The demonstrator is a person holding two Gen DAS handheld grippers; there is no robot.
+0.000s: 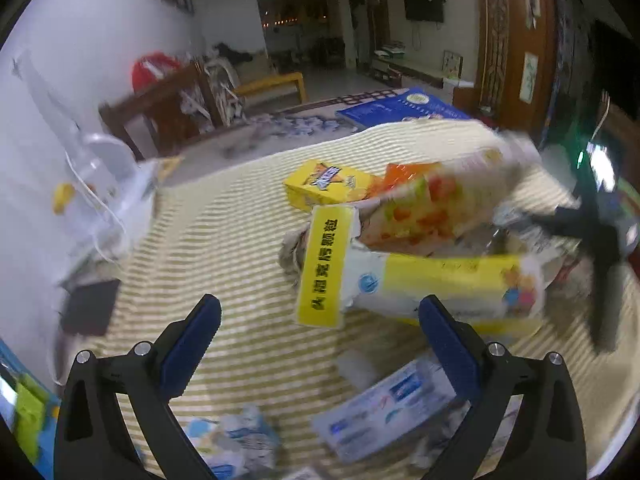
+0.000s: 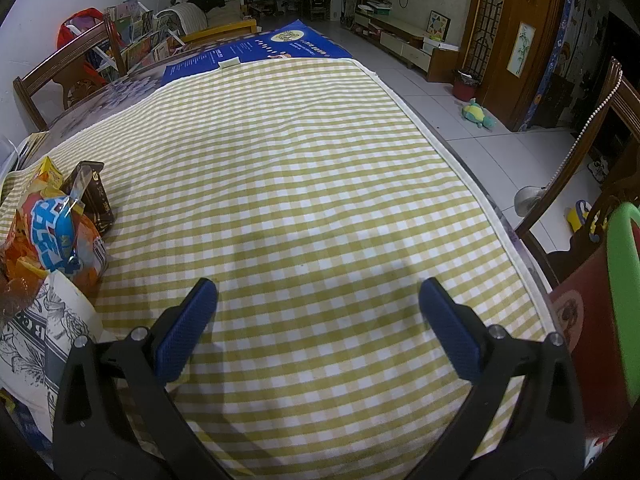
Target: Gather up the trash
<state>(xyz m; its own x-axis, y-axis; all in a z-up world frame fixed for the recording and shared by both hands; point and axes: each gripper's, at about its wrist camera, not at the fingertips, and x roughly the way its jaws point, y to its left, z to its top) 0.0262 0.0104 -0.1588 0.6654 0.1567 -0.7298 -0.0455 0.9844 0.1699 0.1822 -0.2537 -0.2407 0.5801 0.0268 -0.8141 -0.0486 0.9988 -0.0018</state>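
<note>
In the blurred left wrist view, a heap of trash lies on the checked tablecloth (image 1: 224,240): a white and yellow box (image 1: 444,284) with a torn yellow flap (image 1: 324,264), a small yellow box (image 1: 326,186), a colourful snack bag (image 1: 420,208) and a pale blue packet (image 1: 384,412). My left gripper (image 1: 320,320) is open and empty just short of the white and yellow box. My right gripper (image 2: 318,300) is open and empty over bare tablecloth (image 2: 304,168). An orange and blue snack bag (image 2: 48,236) and a dark box (image 2: 92,196) lie to its left.
A black tripod-like stand (image 1: 600,248) rises right of the heap. White items with a cable (image 1: 100,184) sit at the table's left edge. A blue mat (image 2: 256,50) lies at the far end. Wooden chairs (image 2: 68,68) flank the table. A green-rimmed red container (image 2: 608,320) is at right.
</note>
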